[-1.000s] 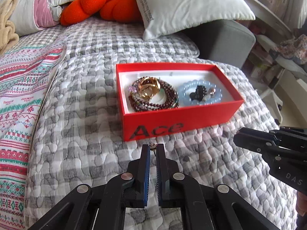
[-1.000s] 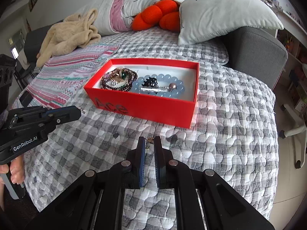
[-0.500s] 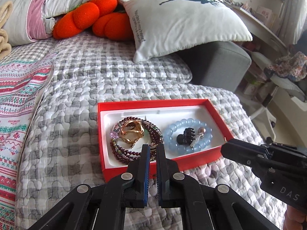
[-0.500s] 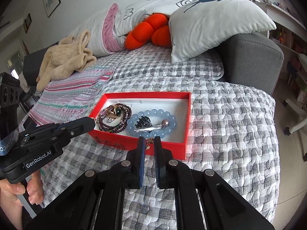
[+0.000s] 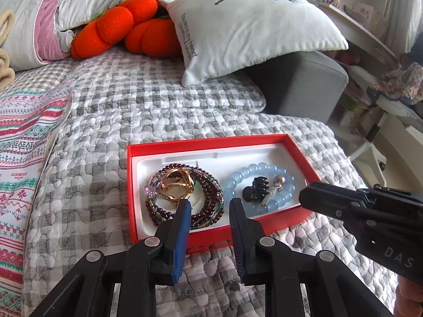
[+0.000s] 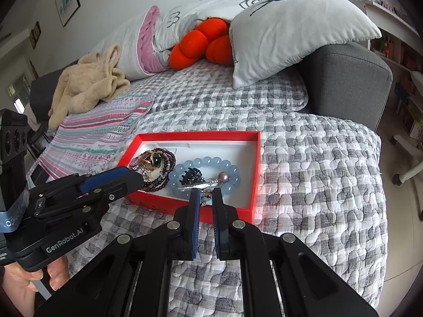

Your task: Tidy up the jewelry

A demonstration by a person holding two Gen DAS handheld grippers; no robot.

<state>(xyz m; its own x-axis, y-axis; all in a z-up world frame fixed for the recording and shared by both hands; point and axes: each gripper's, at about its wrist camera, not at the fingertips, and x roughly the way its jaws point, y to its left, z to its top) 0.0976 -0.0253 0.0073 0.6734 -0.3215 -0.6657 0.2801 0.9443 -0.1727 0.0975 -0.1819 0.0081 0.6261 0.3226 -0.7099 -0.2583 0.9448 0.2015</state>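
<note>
**A:** On the checked quilt [image 6: 312, 163], near its front edge, sits the red box [image 6: 255, 163] — why have you parked both tools right over it?

**B:** Because everything gets dropped in there. I keep the box low and close, so each piece only falls a little way onto the white liner [image 5: 238, 155].

**A:** And what's inside, biggest first?

**B:** At the left end, the dark bead bracelet [image 5: 208, 185], coiled, with a gold ring piece [image 5: 175, 185] lying on top. At the right end, the pale blue bead bracelet [image 5: 235, 186], with a small black hair claw [image 5: 255, 189] inside its loop and, touching it, a silvery pin with a pearl [image 6: 221, 177].

**A:** Your left gripper [image 5: 207, 206]?

**B:** Spread wide over the near wall by the dark beads, nothing between the fingers — I judge its piece is already delivered.

**A:** The right gripper [image 6: 205, 198]?

**B:** Nearly closed, pinching a small earring [image 6: 205, 201] just over the near wall, beside the blue beads. I'd release it there, so it lands among the little items.
</note>
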